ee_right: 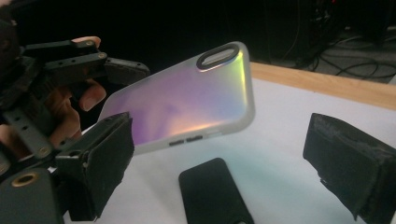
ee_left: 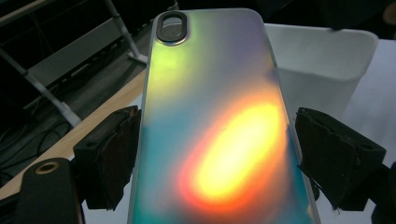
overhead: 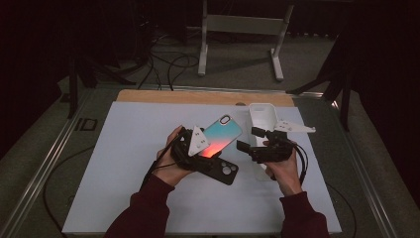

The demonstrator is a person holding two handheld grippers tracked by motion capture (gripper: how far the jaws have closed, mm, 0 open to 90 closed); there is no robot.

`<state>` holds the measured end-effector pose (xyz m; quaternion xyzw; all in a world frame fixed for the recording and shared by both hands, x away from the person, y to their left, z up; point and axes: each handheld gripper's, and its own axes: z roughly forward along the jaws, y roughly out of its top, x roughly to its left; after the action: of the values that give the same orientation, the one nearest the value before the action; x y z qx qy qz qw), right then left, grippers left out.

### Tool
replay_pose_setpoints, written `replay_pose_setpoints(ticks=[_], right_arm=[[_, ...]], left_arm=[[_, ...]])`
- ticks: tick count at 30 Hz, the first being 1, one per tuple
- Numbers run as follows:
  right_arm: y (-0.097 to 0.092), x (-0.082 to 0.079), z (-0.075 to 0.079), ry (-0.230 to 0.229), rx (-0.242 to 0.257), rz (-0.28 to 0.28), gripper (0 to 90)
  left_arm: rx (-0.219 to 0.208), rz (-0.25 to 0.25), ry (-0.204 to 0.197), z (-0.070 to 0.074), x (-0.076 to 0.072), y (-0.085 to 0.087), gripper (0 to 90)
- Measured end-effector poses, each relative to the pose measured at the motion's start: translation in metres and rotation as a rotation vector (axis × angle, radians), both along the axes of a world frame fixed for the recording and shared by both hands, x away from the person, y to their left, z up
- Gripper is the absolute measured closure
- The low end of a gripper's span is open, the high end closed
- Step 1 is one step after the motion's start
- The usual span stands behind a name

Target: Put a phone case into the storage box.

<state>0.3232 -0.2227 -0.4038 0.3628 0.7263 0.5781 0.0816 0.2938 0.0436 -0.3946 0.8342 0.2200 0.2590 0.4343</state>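
A matte white tabletop [overhead: 129, 148] with a wooden far edge in a dark room; the left claw [ee_left: 217, 158] clamps a glossy iridescent phone case [ee_left: 215, 116]; a black phone case [ee_right: 210, 191] lies below; the right claw [ee_right: 219, 172] gapes apart nearby, holding nothing.

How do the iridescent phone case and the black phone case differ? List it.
The iridescent case shimmers teal, purple and orange; the black case is plain dark. The iridescent case is raised off the table, tilted, between the left gripper jaws; the black case lies flat on the white mat, ungripped. Both are camera-cutout phone cases.
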Motion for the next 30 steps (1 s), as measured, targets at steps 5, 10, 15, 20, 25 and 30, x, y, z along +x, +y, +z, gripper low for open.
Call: replay_pose_setpoints(ticks=[5, 10, 15, 20, 25, 30], right_arm=[[0.002, 0.001, 0.000, 0.015, 0.016, 0.003, 12.8], [0.002, 0.004, -0.001, 0.070, 0.067, 0.053, 22.8], [0.006, 0.004, -0.002, 0.101, 0.084, 0.084, 42.6], [0.005, 0.001, 0.002, 0.095, 0.109, 0.099, 62.3], [0.010, -0.005, 0.007, 0.087, 0.137, 0.126, 86.5], [0.011, -0.007, 0.008, 0.049, 0.071, 0.077, 86.9]], left_arm=[[-0.007, -0.026, -0.013, 0.000, -0.004, -0.006, 16.8], [-0.035, -0.050, -0.023, 0.001, -0.007, -0.010, 16.8], [-0.040, -0.081, -0.023, -0.002, -0.010, -0.017, 16.7], [-0.026, -0.087, -0.012, -0.009, -0.009, -0.020, 16.8], [-0.007, -0.051, -0.032, -0.013, -0.011, -0.025, 21.3], [-0.045, -0.061, 0.014, -0.013, -0.007, -0.018, 13.3]])
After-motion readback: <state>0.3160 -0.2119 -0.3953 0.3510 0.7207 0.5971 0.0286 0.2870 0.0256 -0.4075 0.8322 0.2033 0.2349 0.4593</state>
